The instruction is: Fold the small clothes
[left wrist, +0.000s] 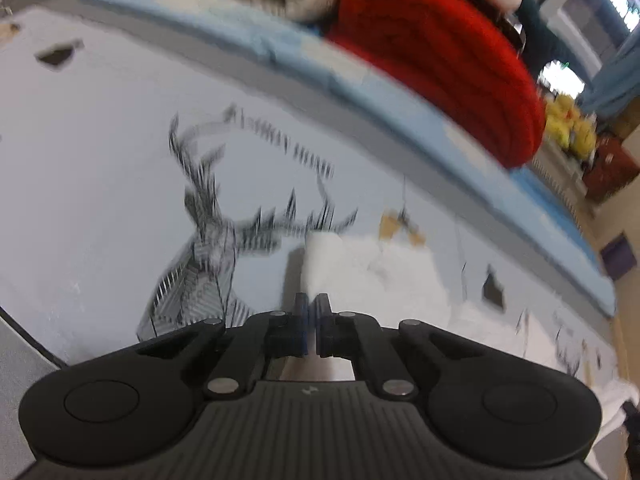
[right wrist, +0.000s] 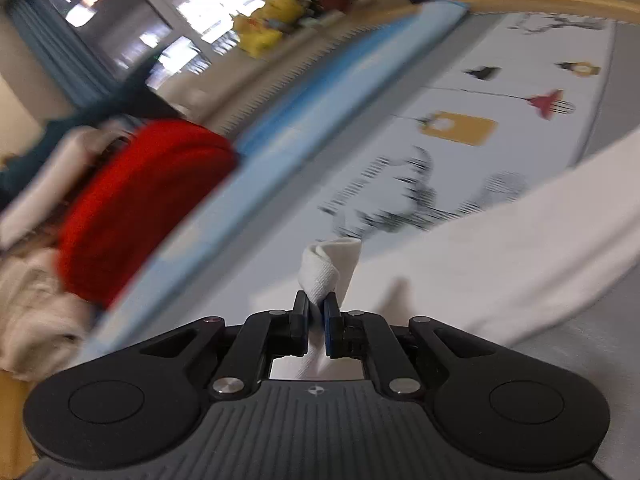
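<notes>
The soft white cloth (right wrist: 330, 268) is bunched into a roll between the right gripper (right wrist: 316, 312) jaws, pinched tight. The left gripper (left wrist: 312, 316) jaws squeeze its edge too.

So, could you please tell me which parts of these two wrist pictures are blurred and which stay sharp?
Left wrist view: the left gripper is sharp, while the printed mat and red knit smear. Right wrist view: the right gripper and pinched white cloth are crisp; the background streaks diagonally.
</notes>
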A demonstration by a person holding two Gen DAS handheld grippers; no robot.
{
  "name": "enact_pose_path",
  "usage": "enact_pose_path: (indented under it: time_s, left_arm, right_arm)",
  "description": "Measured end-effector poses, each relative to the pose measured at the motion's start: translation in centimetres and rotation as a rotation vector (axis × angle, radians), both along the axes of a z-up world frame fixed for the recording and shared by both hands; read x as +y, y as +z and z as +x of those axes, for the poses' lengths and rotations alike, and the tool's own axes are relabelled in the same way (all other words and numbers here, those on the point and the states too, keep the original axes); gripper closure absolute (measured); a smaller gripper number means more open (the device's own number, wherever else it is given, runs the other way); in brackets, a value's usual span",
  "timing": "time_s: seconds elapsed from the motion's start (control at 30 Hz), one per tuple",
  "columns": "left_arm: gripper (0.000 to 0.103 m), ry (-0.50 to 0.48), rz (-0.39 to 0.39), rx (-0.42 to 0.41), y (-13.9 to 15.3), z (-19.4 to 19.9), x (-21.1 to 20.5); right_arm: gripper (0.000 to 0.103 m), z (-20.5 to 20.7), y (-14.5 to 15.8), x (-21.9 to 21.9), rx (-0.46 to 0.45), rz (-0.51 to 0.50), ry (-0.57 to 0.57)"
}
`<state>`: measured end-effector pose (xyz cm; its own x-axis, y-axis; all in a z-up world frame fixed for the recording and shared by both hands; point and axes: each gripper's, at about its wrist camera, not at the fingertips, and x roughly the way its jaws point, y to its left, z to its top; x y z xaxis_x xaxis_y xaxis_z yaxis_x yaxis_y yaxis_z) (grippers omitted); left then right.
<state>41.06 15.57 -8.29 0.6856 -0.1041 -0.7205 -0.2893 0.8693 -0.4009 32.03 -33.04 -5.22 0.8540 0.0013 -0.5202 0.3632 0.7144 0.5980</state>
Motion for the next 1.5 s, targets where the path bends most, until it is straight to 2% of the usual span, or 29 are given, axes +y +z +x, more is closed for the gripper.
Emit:
enact_pose_path:
  time_s: [0.07, 0.13, 0.17, 0.23, 0.3, 0.33, 0.4, 0.47, 0.53, 0.57, 0.63, 0.73, 0.77, 0.8, 0.83, 0.93, 1.0, 1.17, 1.2, 1.27, 1.4, 1.43, 1.5]
  left_arm:
    - [0.1, 0.022, 0.054, -0.029, 1.1, -0.3, 0.0]
    - [0.1, 0.037, 0.045, -0.014, 1.0, -0.3, 0.3]
    - [0.099, 0.029, 0.038, 0.006, 0.8, -0.1, 0.3]
    - [0.099, 0.035, 0.09, 0.052, 0.7, 0.1, 0.0]
    - [0.097, 0.031, 0.13, 0.036, 1.5, -0.2, -0.4]
    - [0.097, 0.009, 0.121, 0.027, 2.0, -0.4, -0.8]
    - [0.095, -0.051, 0.089, 0.021, 2.5, -0.7, -1.6]
    - [0.093, -0.09, 0.047, 0.034, 2.7, -1.2, -2.3]
    - [0.092, -0.128, -0.011, 0.083, 2.2, -1.6, -2.8]
    - [0.089, -0.146, -0.016, 0.116, 1.7, -1.8, -3.2]
    - [0.088, -0.166, 0.014, 0.178, 0.8, -2.4, -3.9]
    - [0.071, -0.18, 0.029, 0.259, -0.6, -3.1, -3.9]
    - [0.071, -0.174, 0.025, 0.306, -1.4, -3.3, -3.6]
    - [0.096, -0.151, 0.022, 0.347, -2.2, -3.9, -2.8]
    - [0.101, -0.125, 0.03, 0.359, -2.5, -4.6, -2.1]
    - [0.101, -0.123, 0.017, 0.36, -2.3, -4.9, -1.6]
    - [0.101, -0.13, 0.029, 0.359, -2.5, -5.0, -1.9]
    - [0.098, -0.15, 0.051, 0.36, -2.2, -4.8, -2.7]
    - [0.098, -0.151, 0.056, 0.361, -2.0, -4.6, -2.7]
    - [0.098, -0.151, 0.066, 0.358, -1.7, -3.9, -2.9]
    - [0.095, -0.174, 0.114, 0.343, -1.3, -3.6, -3.8]
    - [0.095, -0.174, 0.122, 0.346, -1.3, -3.5, -3.9]
    - [0.095, -0.171, 0.127, 0.346, -1.3, -3.5, -4.0]
  right_arm:
    - [0.096, -0.1, -0.3, -0.5, -0.021, 0.019, -0.014]
    - [0.096, 0.0, -0.9, -1.1, -0.006, 0.032, -0.039]
    - [0.096, 0.3, -1.3, -1.2, 0.04, 0.02, -0.052]
    - [0.09, 1.7, -2.8, -1.4, 0.252, -0.053, -0.072]
    - [0.083, 1.7, -4.9, -2.2, 0.444, -0.066, -0.143]
    - [0.073, 1.2, -5.4, -2.6, 0.462, -0.038, -0.173]
    - [0.072, 1.2, -4.9, -2.5, 0.434, -0.054, -0.173]
    - [0.072, 1.1, -3.5, -1.9, 0.34, -0.101, -0.16]
    - [0.072, 1.1, -2.4, -1.5, 0.256, -0.104, -0.132]
    - [0.072, 1.2, -2.2, -1.3, 0.235, -0.096, -0.118]
    - [0.071, 1.4, -2.5, -1.3, 0.24, -0.062, -0.091]
    - [0.07, 1.7, -3.2, -2.0, 0.293, -0.045, -0.108]
    - [0.069, 1.8, -3.4, -2.6, 0.299, -0.034, -0.116]
    - [0.067, 2.1, -3.4, -3.3, 0.305, -0.029, -0.115]
    - [0.063, 2.7, -3.6, -3.8, 0.315, -0.033, -0.106]
    - [0.059, 3.7, -3.5, -5.6, 0.295, -0.056, -0.051]
    - [0.055, 5.3, -4.0, -6.2, 0.294, -0.066, 0.04]
    - [0.055, 8.2, -6.3, -5.7, 0.359, -0.071, 0.215]
    - [0.057, 8.5, -6.8, -5.3, 0.374, -0.084, 0.246]
    - [0.1, 8.5, -6.9, -4.4, 0.354, -0.144, 0.274]
    - [0.101, 7.2, -4.4, -4.8, 0.155, -0.166, 0.18]
    - [0.101, 7.1, -4.1, -4.7, 0.146, -0.2, 0.16]
    - [0.097, 7.0, -4.4, -4.8, 0.222, -0.281, 0.064]
